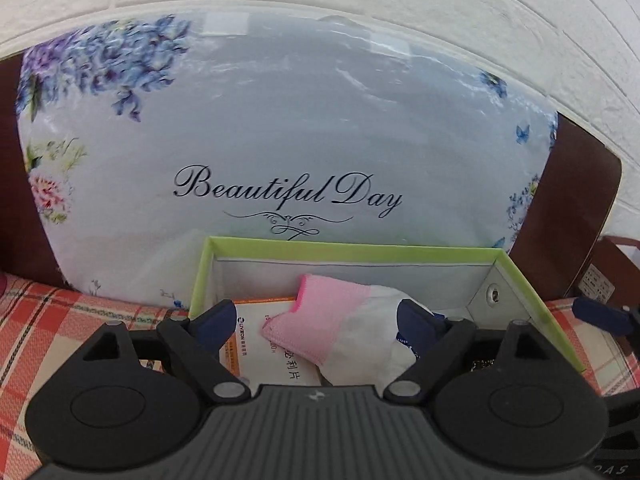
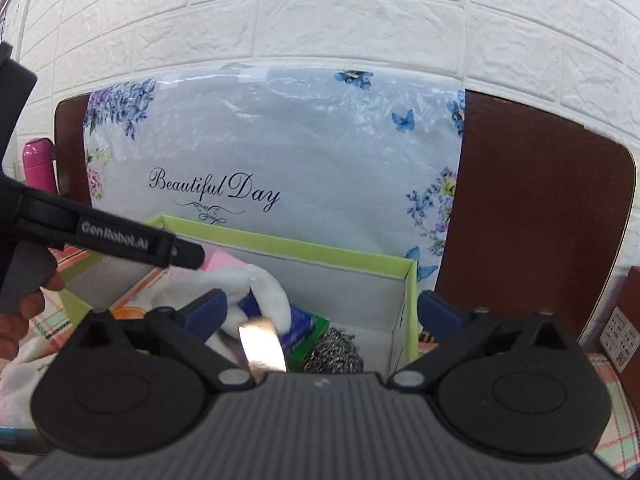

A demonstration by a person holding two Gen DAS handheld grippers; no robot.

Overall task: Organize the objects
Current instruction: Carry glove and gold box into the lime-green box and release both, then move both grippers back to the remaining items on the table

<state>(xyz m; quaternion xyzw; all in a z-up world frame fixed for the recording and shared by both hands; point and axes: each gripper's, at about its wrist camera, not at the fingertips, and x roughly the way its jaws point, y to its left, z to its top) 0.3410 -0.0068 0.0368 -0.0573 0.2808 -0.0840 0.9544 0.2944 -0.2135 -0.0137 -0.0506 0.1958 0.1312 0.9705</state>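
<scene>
Green-rimmed open cardboard box sits directly ahead of and below both claws. Left gripper gapes wide, empty, over the pink-and-white soft cloth pouch lying inside: light, floppy, best pinched mid-body. Right gripper equally wide, holding nothing.

Beyond the fingertips a plastic-wrapped floral pillow printed "Beautiful Day" leans on a dark brown headboard, with a white brick-pattern wall above. A red plaid bedsheet spreads beneath, and a pink bottle stands far left.
</scene>
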